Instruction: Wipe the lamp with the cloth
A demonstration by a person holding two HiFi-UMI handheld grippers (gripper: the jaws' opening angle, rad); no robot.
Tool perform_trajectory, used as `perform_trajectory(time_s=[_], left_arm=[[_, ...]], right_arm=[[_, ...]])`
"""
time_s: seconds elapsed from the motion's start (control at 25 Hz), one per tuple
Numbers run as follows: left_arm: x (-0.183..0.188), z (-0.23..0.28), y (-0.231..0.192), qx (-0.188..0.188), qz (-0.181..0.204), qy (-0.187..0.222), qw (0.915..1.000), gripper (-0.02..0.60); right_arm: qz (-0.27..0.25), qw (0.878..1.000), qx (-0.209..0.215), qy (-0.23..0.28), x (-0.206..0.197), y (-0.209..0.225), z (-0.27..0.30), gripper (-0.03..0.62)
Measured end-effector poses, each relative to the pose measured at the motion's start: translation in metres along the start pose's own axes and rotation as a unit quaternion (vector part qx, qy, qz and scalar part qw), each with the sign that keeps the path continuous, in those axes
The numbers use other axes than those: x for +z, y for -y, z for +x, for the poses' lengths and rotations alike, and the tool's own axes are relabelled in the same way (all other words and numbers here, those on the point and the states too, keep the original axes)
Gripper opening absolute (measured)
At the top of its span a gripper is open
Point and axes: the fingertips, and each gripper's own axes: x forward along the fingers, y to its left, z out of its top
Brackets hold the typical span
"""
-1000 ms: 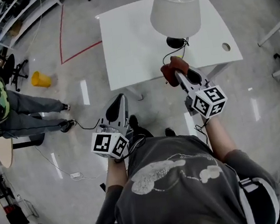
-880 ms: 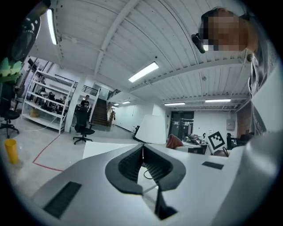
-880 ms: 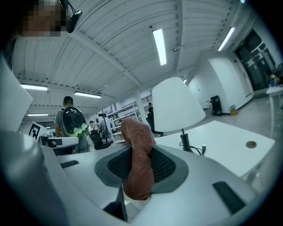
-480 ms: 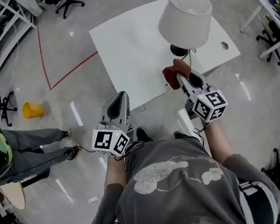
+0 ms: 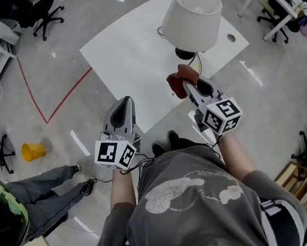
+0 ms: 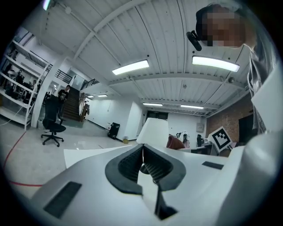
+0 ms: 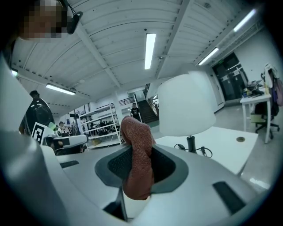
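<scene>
A lamp with a white shade (image 5: 192,19) and a black base (image 5: 184,53) stands on the white table (image 5: 129,56); the same lamp (image 7: 186,109) appears ahead in the right gripper view. My right gripper (image 5: 187,86) is shut on a reddish-brown cloth (image 5: 181,79), held just short of the lamp's base. The cloth (image 7: 138,160) bulges up between the jaws. My left gripper (image 5: 121,112) hovers at the table's near edge, shut and empty. In the left gripper view the lamp shade (image 6: 154,132) and the cloth (image 6: 175,142) show beyond the closed jaws.
A black cord (image 5: 160,33) runs from the lamp's base across the table. A cable hole (image 5: 231,38) lies near the table's right corner. Office chairs (image 5: 41,11), shelving, a yellow object (image 5: 32,151) and a seated person's legs (image 5: 51,189) are on the floor to the left.
The head view has swung, so table and lamp now sit turned and shifted left. Both grippers keep their hold and spacing; the right one with the cloth stays near the lamp's base.
</scene>
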Motion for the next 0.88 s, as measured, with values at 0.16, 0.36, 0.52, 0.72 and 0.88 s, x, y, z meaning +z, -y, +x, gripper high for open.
perform_trajectory(time_s=[0.16,0.36,0.52,0.72,0.88], left_arm=[[0.004,0.035,0.013,-0.018,0.007,-0.004,0.9998,0.008],[0.012,0.06,0.015,-0.031,0.026,-0.011,0.9991,0.008],[0.012,0.074,0.008,-0.042,0.021,-0.014,0.9988,0.008],[0.01,0.092,-0.009,-0.083,0.017,-0.026,0.996,0.008],[0.015,0.109,-0.028,-0.127,0.016,-0.035,0.9911,0.008]], right_arm=[[0.007,1.0,0.005,0.005,0.007,0.01,0.007,0.1],[0.021,0.999,0.022,0.016,0.01,0.011,0.02,0.1],[0.026,1.0,0.009,0.013,0.005,0.017,0.024,0.1],[0.021,0.999,-0.023,0.017,0.013,0.011,0.037,0.1],[0.027,0.997,-0.063,0.027,0.02,0.001,0.054,0.1]])
